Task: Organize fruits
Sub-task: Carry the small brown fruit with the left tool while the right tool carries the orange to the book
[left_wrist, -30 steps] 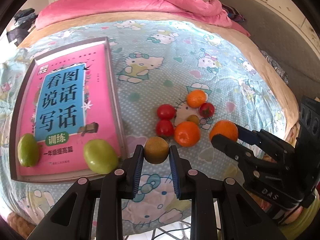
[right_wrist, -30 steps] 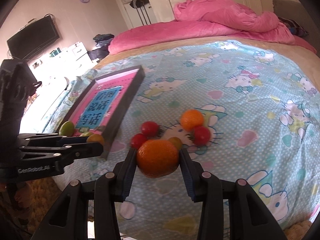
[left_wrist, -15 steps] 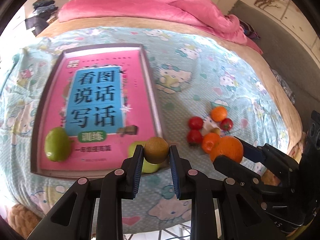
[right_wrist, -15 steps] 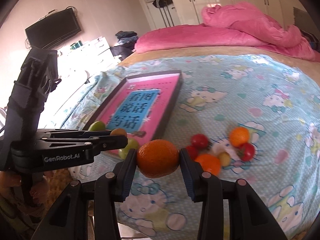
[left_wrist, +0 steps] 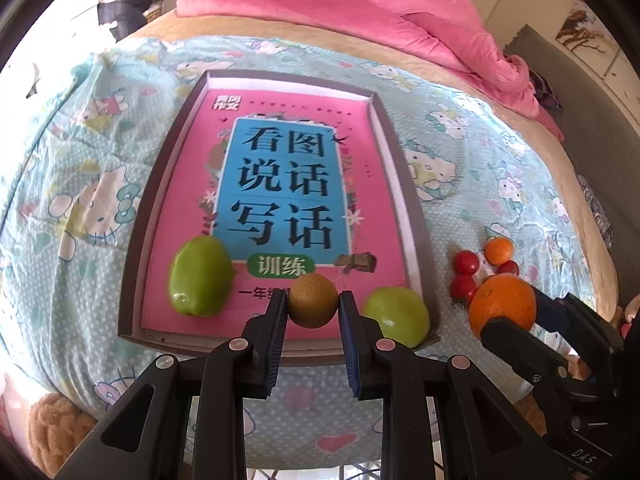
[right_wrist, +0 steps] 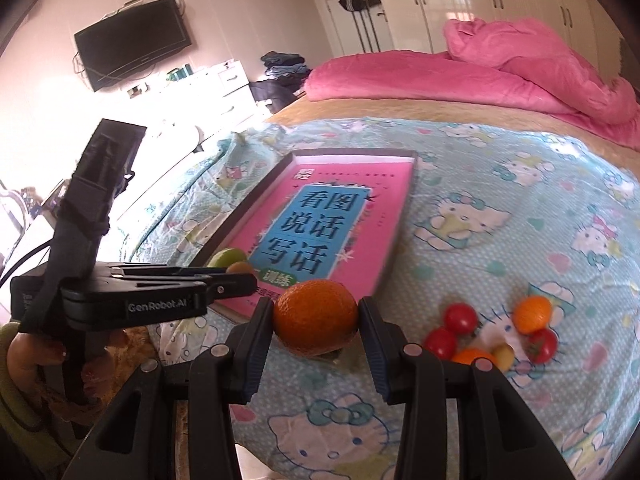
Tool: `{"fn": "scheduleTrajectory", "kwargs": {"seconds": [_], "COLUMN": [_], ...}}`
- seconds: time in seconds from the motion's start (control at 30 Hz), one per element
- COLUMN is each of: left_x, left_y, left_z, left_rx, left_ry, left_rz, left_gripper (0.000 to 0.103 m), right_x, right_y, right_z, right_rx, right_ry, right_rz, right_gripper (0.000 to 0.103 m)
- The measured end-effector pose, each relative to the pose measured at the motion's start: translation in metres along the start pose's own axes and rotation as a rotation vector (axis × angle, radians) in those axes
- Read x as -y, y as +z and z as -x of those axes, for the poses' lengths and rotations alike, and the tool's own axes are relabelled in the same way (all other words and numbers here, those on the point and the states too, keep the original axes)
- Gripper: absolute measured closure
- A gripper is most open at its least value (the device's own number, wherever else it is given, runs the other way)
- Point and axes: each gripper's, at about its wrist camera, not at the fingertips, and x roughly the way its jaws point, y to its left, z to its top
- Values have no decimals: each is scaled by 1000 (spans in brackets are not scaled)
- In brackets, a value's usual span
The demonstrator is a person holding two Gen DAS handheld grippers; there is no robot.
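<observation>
My left gripper point(left_wrist: 313, 307) is shut on a brown kiwi point(left_wrist: 313, 300), held over the near end of a grey tray point(left_wrist: 404, 168) lined with a pink book. Two green fruits lie in the tray, one at the near left point(left_wrist: 200, 276) and one at the near right point(left_wrist: 396, 316). My right gripper point(right_wrist: 316, 320) is shut on a large orange point(right_wrist: 315, 318), just off the tray's near right corner. The same orange point(left_wrist: 502, 306) shows at the right of the left wrist view. A heap of red tomatoes point(right_wrist: 460, 318) and small oranges point(right_wrist: 532, 314) lies on the sheet to the right.
The tray sits on a bed with a light blue cartoon-cat sheet point(left_wrist: 480, 184). A pink duvet point(left_wrist: 360, 4) is piled at the far end. A wall television point(right_wrist: 132, 48) and white drawers stand to the left. A hand point(right_wrist: 36, 354) holds the left gripper.
Both grippers have carried their fruit leftward from the heap toward the tray. The kiwi now hangs over the tray's near end, and the orange is beside its near right corner.
</observation>
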Motion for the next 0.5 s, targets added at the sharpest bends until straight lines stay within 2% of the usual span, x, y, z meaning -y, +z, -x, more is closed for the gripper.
{"fn": "scheduleTrajectory", "kwargs": {"seconds": [0.5], "left_x": [-13], "left_y": [-6], "left_z": [-24], "left_rx": [-50], "left_ry": [-6], "left_rz": [20], "left_gripper": [76], "right_x": [-9], "right_y": [21], "right_z": [-42], "right_rx": [-37], "right_ry": [-7], "right_rz": [24], "right_gripper": [60]}}
